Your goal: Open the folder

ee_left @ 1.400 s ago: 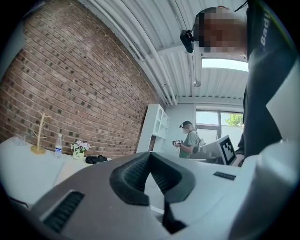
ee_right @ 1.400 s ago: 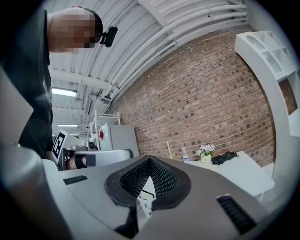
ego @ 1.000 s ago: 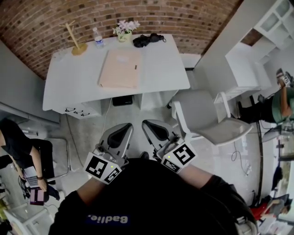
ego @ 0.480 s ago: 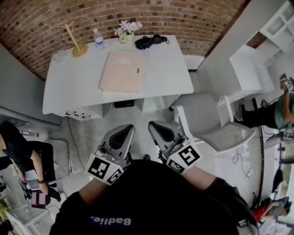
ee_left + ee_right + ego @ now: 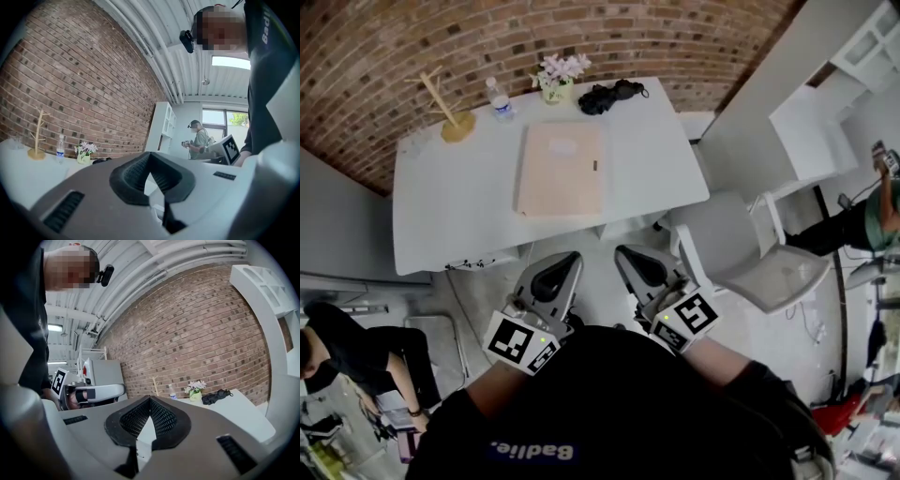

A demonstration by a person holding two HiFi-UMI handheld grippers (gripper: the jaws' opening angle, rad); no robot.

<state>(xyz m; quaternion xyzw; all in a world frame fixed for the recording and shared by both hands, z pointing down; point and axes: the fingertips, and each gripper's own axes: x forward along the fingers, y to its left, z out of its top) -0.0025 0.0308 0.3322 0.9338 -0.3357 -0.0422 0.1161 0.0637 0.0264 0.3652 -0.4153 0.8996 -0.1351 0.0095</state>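
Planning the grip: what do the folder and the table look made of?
The folder looks like matte card or paper: pale tan, flat, no glare. The table looks like smooth white laminate or painted board, evenly bright; which, I cannot tell.

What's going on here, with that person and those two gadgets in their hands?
A person holds a gripper in each hand, close to the body, facing a white table. The left gripper and the right gripper are both shut and empty. A beige folder lies closed on the table, with a water bottle, flowers and a wooden stand behind it. Neither gripper has reached the folder, so opening it has not begun.
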